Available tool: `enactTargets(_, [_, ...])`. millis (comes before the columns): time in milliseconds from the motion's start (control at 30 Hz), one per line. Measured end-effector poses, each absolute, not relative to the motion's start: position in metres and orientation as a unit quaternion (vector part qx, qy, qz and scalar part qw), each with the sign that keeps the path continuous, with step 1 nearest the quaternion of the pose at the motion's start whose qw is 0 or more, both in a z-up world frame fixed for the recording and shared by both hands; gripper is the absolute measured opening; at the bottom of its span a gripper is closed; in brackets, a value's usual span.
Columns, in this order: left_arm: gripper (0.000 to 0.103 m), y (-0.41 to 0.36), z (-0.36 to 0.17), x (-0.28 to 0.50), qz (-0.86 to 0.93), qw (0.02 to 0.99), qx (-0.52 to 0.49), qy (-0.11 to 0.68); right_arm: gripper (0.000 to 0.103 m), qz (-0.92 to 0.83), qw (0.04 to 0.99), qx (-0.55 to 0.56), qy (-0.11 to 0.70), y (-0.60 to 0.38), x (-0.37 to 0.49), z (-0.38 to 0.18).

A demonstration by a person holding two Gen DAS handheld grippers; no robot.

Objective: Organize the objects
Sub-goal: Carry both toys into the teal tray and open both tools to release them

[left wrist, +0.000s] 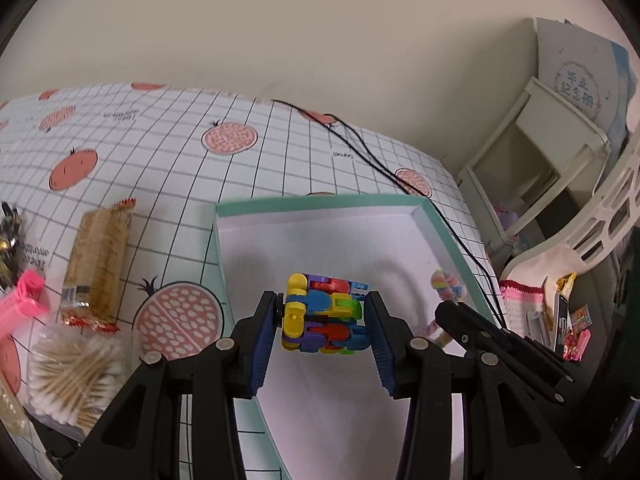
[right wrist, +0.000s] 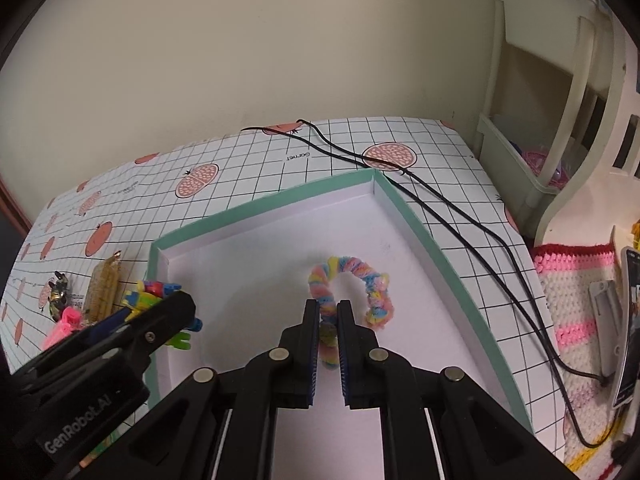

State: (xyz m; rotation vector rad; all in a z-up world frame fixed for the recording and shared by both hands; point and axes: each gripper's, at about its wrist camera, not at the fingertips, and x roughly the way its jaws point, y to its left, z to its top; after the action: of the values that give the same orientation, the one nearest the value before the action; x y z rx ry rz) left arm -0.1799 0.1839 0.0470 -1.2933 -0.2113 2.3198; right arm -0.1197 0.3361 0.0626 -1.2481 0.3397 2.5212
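The tablecloth (left wrist: 168,152) is being shown as white, ruled with a black grid and printed with salmon-pink fruit motifs. The box (right wrist: 256,210) is being seen with a mint-green rim and a white interior. The block toy (left wrist: 324,314) is being displayed in yellow, blue, red, purple and green. The pipe cleaner (right wrist: 352,276) is being presented in twisted pastel pink, blue and yellow. The snack bar (left wrist: 98,264) is being shown in tan, with red-and-gold wrapper ends. The hair clip (left wrist: 20,304) is being rendered in bright pink. The gripper pads (left wrist: 260,344) are being shown in dark blue on black frames. The cables (right wrist: 460,216) are being seen as black.
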Motion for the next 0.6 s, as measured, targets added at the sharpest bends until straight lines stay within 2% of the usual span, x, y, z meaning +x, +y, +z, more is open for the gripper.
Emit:
enactTargets(367, [0.046, 0.1835, 0.0389, -0.1791, 0.839, 0.237, -0.483, -0.082, 0.014, 0.879, 0.148, -0.440, 0.107, 0.3315, -0.1196, 0.0616])
enactTargets(400, [0.046, 0.1838, 0.0394, -0.1786, 0.838, 0.239, -0.483, -0.083, 0.016, 0.879, 0.149, -0.440, 0.105, 0.3316, -0.1189, 0.0619])
enactTargets(467, [0.046, 0.1845, 0.0400, -0.1779, 0.836, 0.240, -0.485, -0.084, 0.025, 0.879, 0.150, -0.440, 0.108, 0.3325, -0.1176, 0.0621])
enactTargets(600, [0.047, 0.1836, 0.0414, -0.1763, 0.832, 0.244, -0.490, -0.089, 0.027, 0.878, 0.153, -0.438, 0.114, 0.3352, -0.1138, 0.0638])
